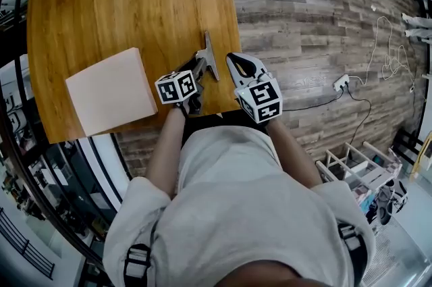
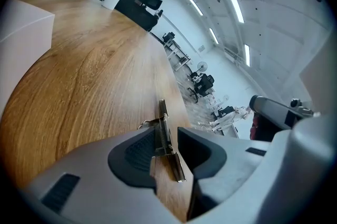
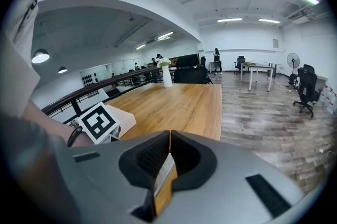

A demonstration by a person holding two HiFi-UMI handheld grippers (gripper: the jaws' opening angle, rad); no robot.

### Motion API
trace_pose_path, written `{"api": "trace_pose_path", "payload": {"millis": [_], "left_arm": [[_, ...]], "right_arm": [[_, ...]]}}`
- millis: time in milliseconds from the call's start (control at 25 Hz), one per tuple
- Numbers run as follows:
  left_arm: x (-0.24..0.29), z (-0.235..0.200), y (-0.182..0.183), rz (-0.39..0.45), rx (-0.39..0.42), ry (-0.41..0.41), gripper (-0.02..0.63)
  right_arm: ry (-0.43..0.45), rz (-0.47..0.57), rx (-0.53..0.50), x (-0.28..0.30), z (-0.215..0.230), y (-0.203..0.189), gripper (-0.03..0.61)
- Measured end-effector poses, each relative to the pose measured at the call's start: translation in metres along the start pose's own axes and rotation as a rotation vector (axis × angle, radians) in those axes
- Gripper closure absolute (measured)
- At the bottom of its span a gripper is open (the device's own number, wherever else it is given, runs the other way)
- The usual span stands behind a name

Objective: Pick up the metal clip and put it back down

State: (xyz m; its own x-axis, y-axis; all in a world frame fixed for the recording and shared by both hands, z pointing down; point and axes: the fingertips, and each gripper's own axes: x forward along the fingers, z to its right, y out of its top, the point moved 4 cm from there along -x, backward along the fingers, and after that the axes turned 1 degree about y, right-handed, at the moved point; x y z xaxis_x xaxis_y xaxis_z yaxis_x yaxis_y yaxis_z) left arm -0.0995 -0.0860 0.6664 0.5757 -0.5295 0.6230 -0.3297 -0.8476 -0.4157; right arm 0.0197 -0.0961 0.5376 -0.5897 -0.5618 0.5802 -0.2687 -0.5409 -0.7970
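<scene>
where the metal clip (image 2: 164,118) lies, left gripper (image 2: 168,136) stands open.

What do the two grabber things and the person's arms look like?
The left gripper and right gripper are smooth grey plastic, each with two curved jaws lined with dark ribbed pads. Each carries a white cube printed with black square markers. The person wears a pale short-sleeved shirt with dark straps.
</scene>
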Motion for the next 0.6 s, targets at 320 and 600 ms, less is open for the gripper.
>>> {"api": "trace_pose_path", "payload": {"millis": [320, 600], "left_arm": [[-0.044, -0.003, 0.021, 0.040, 0.095, 0.020, 0.495], [-0.088, 0.012, 0.043, 0.169, 0.245, 0.118, 0.561]], "right_arm": [[0.016, 0.006, -0.018, 0.012, -0.031, 0.012, 0.552], [0.032, 0.037, -0.027, 0.017, -0.047, 0.020, 0.552]]}}
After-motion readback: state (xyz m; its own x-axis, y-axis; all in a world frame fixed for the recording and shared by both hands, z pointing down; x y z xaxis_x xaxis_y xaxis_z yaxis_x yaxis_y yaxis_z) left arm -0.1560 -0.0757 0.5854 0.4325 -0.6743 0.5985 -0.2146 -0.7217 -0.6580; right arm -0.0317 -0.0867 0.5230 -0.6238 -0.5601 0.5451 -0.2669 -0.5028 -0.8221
